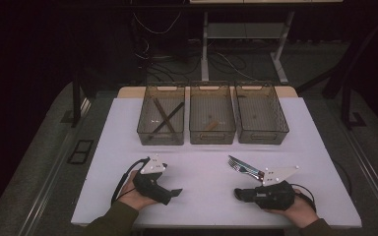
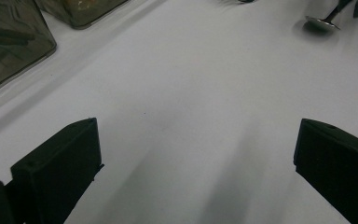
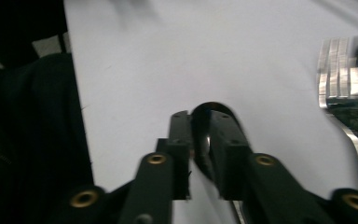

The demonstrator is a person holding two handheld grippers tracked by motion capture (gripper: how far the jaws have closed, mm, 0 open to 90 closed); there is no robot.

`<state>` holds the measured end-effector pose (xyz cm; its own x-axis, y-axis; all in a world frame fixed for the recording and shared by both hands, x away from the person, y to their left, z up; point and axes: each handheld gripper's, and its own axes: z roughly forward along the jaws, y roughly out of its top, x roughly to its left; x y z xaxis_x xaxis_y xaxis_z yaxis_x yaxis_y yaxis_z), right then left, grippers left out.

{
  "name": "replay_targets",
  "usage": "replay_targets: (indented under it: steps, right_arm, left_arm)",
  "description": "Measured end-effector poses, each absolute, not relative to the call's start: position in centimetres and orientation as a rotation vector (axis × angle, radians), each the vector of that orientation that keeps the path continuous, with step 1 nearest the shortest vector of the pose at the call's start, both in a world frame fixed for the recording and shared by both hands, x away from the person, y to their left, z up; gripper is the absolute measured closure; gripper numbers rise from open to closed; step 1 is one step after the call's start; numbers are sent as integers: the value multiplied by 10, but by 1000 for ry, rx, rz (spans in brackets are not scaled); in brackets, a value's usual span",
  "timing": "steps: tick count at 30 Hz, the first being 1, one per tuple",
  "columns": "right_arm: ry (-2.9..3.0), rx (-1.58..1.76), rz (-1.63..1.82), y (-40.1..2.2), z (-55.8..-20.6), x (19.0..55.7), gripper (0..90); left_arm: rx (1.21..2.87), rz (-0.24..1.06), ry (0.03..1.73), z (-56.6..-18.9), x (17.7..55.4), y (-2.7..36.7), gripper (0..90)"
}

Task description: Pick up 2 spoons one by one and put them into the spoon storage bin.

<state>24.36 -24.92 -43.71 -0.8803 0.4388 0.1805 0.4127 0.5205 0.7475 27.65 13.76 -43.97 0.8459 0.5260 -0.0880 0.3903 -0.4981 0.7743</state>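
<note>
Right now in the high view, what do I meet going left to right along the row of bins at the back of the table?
Left bin holding crossed dark sticks → middle bin holding one small brown piece → right bin, contents too dim to tell.

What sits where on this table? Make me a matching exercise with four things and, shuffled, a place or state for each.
Things
1. two dark crossed sticks
2. short brown wooden piece
3. shiny silver metal fork
4. left tongs

Places or states
A. wide open
B. middle clear grey bin
C. left clear grey bin
D. lying on the white table

Pairs: 1-C, 2-B, 3-D, 4-A
</note>
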Motion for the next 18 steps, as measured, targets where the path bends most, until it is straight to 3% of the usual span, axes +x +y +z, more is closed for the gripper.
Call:
replay_targets:
  steps: [4,7,18]
  right_arm:
    - [2693,802,1292,-251,-438,249,579]
    - [2700,816,1252,-250,-442,251,533]
    - [2715,816,1204,-246,-450,253,507]
  left_arm:
    - [2165,197,660,-440,278,138,4]
    - [2172,198,657,-441,278,138,4]
    - [2189,195,650,-442,279,137,4]
